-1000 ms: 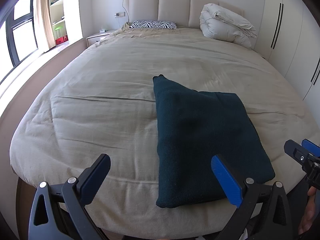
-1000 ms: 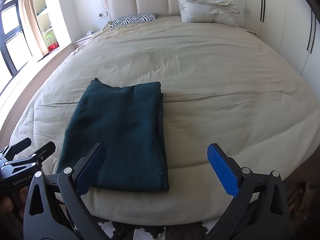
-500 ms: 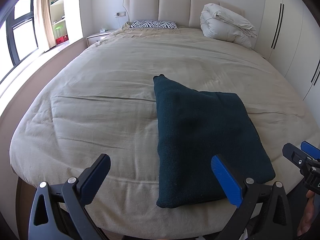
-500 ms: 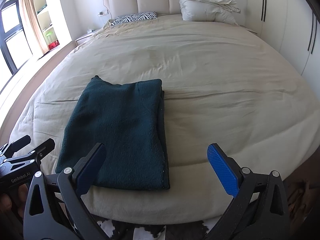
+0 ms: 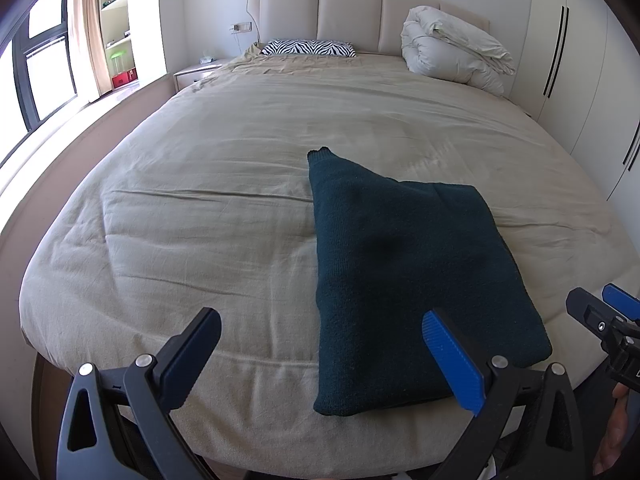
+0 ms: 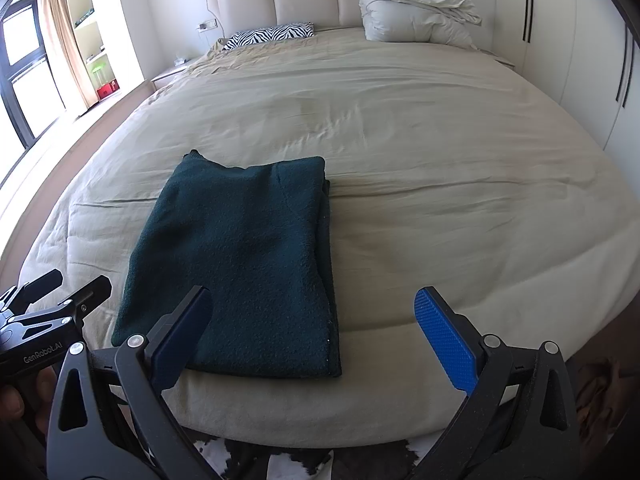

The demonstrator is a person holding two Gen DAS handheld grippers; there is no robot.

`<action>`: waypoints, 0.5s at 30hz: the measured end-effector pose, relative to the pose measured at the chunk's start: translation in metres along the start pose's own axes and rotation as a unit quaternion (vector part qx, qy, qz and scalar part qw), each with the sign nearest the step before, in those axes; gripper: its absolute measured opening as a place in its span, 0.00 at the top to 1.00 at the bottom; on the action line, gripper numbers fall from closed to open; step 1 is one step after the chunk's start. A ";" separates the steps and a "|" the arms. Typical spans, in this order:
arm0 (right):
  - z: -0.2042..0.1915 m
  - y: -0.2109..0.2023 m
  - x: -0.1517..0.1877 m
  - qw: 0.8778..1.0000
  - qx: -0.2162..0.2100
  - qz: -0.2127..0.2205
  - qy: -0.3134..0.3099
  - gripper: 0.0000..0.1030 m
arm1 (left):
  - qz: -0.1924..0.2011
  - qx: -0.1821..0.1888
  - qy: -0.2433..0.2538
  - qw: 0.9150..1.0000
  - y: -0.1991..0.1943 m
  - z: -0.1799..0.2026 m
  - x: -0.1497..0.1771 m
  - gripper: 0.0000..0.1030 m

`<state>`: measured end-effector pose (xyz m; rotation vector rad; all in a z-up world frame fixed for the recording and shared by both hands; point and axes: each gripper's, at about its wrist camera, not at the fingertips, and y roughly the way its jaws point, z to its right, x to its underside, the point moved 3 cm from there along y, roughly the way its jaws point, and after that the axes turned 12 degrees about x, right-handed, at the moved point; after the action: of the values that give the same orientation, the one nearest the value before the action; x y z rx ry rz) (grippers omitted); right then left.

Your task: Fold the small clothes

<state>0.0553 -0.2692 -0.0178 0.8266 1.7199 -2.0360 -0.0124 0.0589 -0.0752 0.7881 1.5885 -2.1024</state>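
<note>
holding both my left gripper (image 5: pixel 320 360) and right gripper (image 6: pixel 316 332) spread and empty, nothing has shifted, so the folded sweater (image 6: pixel 240 256) at the bed's (image 6: pixel 440 200) near edge looks finished.

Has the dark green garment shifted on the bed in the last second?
No. The folded dark green garment lies where it did, its far corner at the same crease in the beige bedspread. Both grippers hang open at the foot, clear of it.
</note>
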 end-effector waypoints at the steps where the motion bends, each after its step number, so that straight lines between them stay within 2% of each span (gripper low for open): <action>1: 0.000 0.000 0.000 1.000 0.000 0.000 0.000 0.00 | 0.000 -0.001 0.000 1.000 0.000 0.000 0.000 0.00; 15: 0.001 0.003 0.001 1.000 -0.001 -0.003 0.000 0.00 | 0.000 0.000 0.001 1.000 0.000 0.000 0.000 0.00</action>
<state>0.0563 -0.2704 -0.0202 0.8219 1.7269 -2.0373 -0.0124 0.0592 -0.0749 0.7894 1.5901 -2.1017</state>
